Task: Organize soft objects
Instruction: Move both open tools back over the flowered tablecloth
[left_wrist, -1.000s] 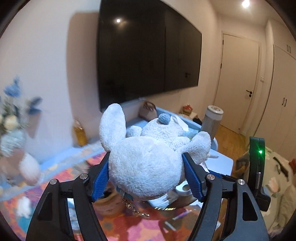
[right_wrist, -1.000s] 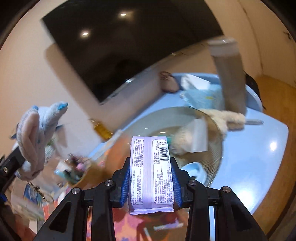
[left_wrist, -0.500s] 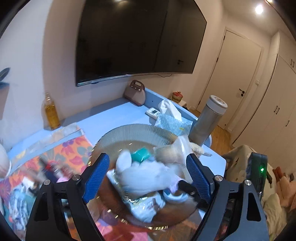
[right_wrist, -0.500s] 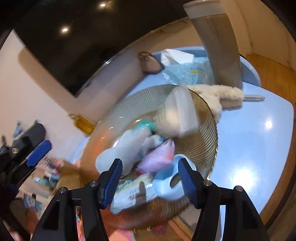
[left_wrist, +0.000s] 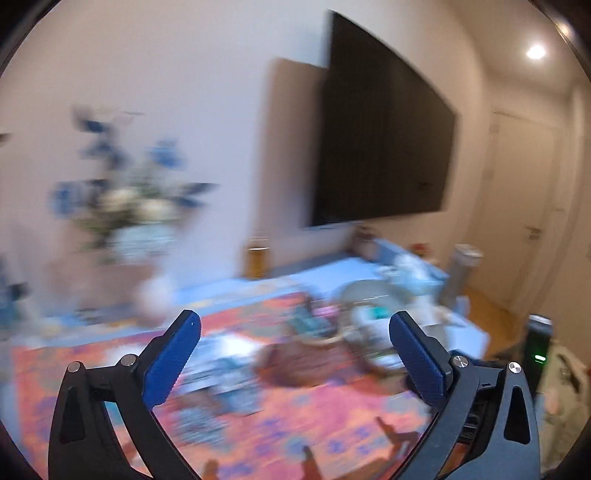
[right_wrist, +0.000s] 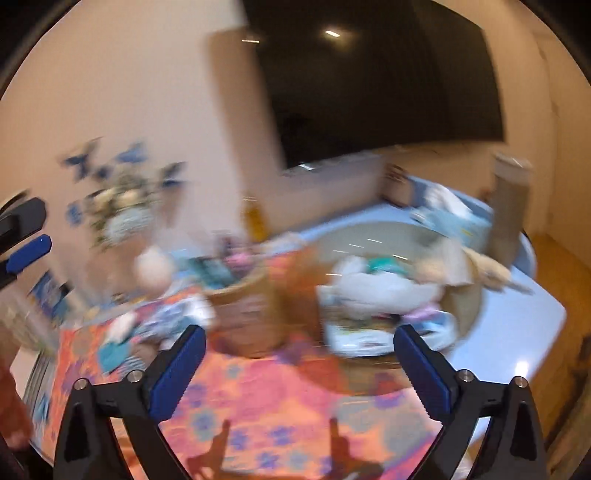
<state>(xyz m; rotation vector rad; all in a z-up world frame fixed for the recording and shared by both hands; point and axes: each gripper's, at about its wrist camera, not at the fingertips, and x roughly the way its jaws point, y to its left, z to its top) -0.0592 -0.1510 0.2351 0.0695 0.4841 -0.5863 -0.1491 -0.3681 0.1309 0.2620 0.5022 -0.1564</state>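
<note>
Both views are smeared by motion blur, so small things stay vague. The left gripper (left_wrist: 295, 332) has its jaws opening, spread wide, with nothing between the blue pads (left_wrist: 173, 360). Ahead of it and to its right sits the wire basket (left_wrist: 364, 291), too blurred there to sort its contents. Under and ahead of the gripper lies the orange flowered cloth (left_wrist: 314, 424) on the blue table (left_wrist: 332, 267). Far to its upper left stands a vase of flowers (left_wrist: 136, 206); up and right hangs the TV (left_wrist: 384, 147)

The right gripper (right_wrist: 299, 363) also has jaws opening, wide apart and empty. Just beyond its right finger the basket (right_wrist: 469, 306) holds the soft things: a white plush (right_wrist: 373, 288), a pale packet (right_wrist: 354, 332) at the near rim, something teal (right_wrist: 384, 264) behind, and a cream furry piece (right_wrist: 487, 269) hanging over the far right rim. Straight ahead, between the fingers, stands a woven pot (right_wrist: 243, 314), beside the basket. A tall canister (right_wrist: 509, 206) rises behind the basket to the right. The left gripper's blue pad (right_wrist: 29, 253) shows far to the left
</note>
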